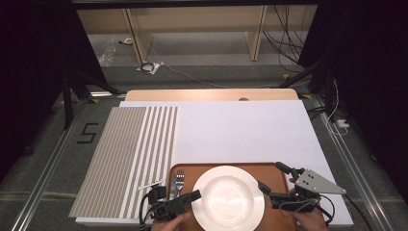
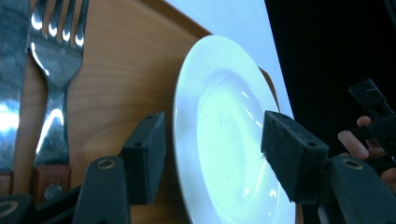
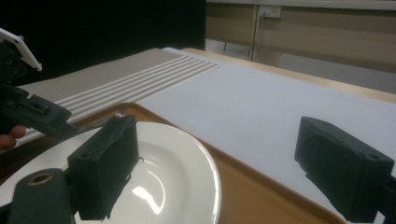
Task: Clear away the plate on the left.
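Quick count of what was on the table: one white plate (image 1: 227, 197), sitting on one brown wooden tray (image 1: 226, 166). Cutlery-wise there was one fork (image 1: 179, 180) and, right next to it, one knife (image 1: 172, 185), so two pieces total, both on the tray left of the plate. Under everything there was one big white sheet (image 1: 245, 130), plus one striped mat (image 1: 130, 154) along its left side. Two handheld grippers were in there too, a left gripper (image 1: 195, 195) and a right gripper (image 1: 270, 176), each with two black jaws, so four jaws altogether.
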`<state>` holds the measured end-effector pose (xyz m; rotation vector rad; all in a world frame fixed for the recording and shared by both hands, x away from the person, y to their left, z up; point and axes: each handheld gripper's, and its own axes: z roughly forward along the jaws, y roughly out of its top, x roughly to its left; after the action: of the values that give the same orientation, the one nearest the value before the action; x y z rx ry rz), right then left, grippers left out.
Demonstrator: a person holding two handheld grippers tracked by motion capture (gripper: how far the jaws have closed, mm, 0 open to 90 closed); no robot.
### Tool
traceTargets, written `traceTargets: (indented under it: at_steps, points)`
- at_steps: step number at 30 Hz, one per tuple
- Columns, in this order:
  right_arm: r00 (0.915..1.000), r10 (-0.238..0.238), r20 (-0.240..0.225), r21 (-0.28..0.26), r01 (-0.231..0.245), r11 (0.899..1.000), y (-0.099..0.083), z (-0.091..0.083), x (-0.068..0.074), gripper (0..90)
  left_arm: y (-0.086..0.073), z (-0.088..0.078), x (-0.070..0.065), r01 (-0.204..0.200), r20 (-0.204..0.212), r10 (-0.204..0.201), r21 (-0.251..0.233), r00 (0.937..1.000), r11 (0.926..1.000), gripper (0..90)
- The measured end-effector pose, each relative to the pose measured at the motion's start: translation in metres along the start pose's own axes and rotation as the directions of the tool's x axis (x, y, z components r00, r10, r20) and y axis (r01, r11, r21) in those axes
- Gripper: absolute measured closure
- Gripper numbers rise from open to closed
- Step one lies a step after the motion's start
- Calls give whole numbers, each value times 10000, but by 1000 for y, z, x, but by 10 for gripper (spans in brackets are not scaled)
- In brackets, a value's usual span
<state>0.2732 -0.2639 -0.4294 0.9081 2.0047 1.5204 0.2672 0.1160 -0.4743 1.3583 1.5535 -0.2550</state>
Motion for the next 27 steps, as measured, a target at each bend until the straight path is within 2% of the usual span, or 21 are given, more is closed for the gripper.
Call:
traceTargets:
  at_steps: [4,10,14,18,23,25,27]
  points:
    - [10000,9,-11,-21,-9,10000,0,0,0,143,4,-4,-5,-648,-124,644,-295,9978,9975,383]
    - [10000,9,-15,-22,-9,10000,0,0,0,143,11,-10,-12,-1682,-270,1670,-551,9856,9842,363]
    - [10000,6,-30,-7,-6,10000,0,0,0,143,15,-14,-18,-2389,-429,2360,-853,9708,9673,344]
    - [10000,12,-34,-5,-12,10000,0,0,0,143,19,-18,-22,-3122,-614,3072,-1019,9497,9445,325]
    - [10000,24,-24,10,-24,10000,0,0,0,143,23,-20,-24,-3585,-727,3521,-1137,9331,9266,305]
    - [10000,21,-26,9,-21,10000,0,0,0,143,24,-21,-25,-3881,-800,3808,-1162,9212,9143,303]
    - [10000,27,-30,8,-27,10000,0,0,0,143,25,-21,-25,-4073,-819,3999,-1176,9129,9057,301]
